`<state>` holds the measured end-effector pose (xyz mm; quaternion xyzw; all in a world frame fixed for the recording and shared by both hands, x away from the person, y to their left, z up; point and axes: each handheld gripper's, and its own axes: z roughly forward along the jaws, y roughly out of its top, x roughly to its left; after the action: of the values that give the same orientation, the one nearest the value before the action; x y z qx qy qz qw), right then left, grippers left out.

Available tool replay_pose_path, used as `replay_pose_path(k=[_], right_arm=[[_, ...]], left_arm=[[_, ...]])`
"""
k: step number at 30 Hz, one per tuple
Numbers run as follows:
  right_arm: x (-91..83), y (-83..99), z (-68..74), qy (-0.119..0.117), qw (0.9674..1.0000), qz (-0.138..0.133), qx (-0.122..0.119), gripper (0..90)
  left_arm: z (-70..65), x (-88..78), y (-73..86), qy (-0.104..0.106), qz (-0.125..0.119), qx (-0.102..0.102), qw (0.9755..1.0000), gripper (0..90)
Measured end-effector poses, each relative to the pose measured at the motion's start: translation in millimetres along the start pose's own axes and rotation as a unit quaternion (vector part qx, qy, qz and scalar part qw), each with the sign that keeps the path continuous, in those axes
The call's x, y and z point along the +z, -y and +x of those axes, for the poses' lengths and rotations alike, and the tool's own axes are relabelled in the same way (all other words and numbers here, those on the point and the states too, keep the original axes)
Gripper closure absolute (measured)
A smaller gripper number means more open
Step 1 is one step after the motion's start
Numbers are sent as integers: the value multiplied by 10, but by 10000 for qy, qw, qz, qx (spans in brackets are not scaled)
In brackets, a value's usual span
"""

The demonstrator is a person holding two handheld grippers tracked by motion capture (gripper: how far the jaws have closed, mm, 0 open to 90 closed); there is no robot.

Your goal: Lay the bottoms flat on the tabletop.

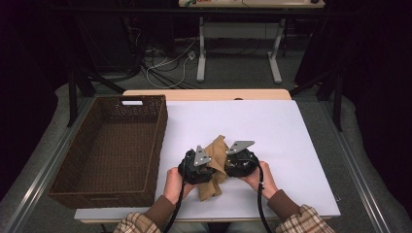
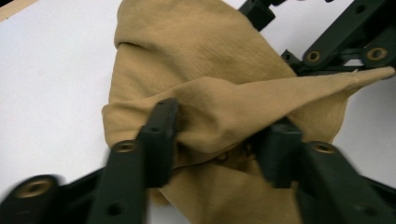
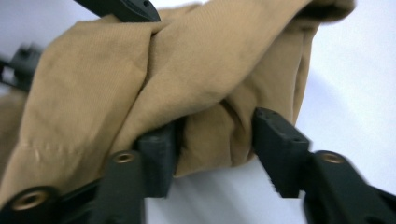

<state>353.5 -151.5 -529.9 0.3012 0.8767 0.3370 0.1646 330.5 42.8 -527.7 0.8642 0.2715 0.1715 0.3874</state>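
A crumpled tan cloth (image 1: 214,154) lies on the white table top (image 1: 272,131) near the front edge. Both hand-held grippers meet over it. In the left gripper view the left gripper (image 2: 219,140) stands partly open, with a raised fold of the cloth (image 2: 196,56) between its jaws and not pinched. The right gripper (image 3: 215,144) is likewise partly open around a bunched edge of the cloth (image 3: 187,60), with a small gap at one pad. From above, the left gripper (image 1: 206,170) and right gripper (image 1: 228,165) sit side by side, each in a hand.
A large dark wicker basket (image 1: 158,145) stands on the table's left side, with nothing inside it. White surface stretches behind and to the right of the cloth. Beyond the table are cables (image 1: 165,65) and the legs of a desk (image 1: 201,53).
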Motion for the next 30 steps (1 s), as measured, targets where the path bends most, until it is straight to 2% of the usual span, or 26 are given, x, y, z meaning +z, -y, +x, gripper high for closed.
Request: replay_pose_path(k=[2, 4, 6, 10, 13, 17, 24, 28, 30], right_arm=[[14, 17, -16, 6, 10000, -19, 14, 622], [8, 19, -35, -11, 10000, -43, -22, 664], [-11, 15, -41, 4, 10000, -41, -10, 707], [-80, 11, -49, 88, 9999, -62, -24, 792], [-128, 11, -72, 163, 9998, -90, -45, 833], [-202, 25, -144, 240, 9996, -108, 27, 848], [-293, 82, -263, 331, 9994, -65, 127, 847], [-311, 111, -311, 407, 9990, 9, 177, 805], [-330, 110, -305, 406, 9990, -30, 172, 729]], left_arm=[[31, 37, 21, 42, -5, -102, 9999, 700], [55, 45, 36, 70, -57, -169, 9998, 765], [55, 23, 39, 80, -145, -229, 9996, 806], [64, -44, 29, 81, -293, -321, 9990, 832], [67, -86, 20, 120, -388, -419, 9983, 835], [77, -141, 19, 59, -409, -425, 9982, 834], [124, -110, 63, -136, -145, -510, 9985, 821], [126, -108, 57, -161, -113, -503, 9985, 750], [121, -138, 38, -166, -106, -512, 9985, 655]])
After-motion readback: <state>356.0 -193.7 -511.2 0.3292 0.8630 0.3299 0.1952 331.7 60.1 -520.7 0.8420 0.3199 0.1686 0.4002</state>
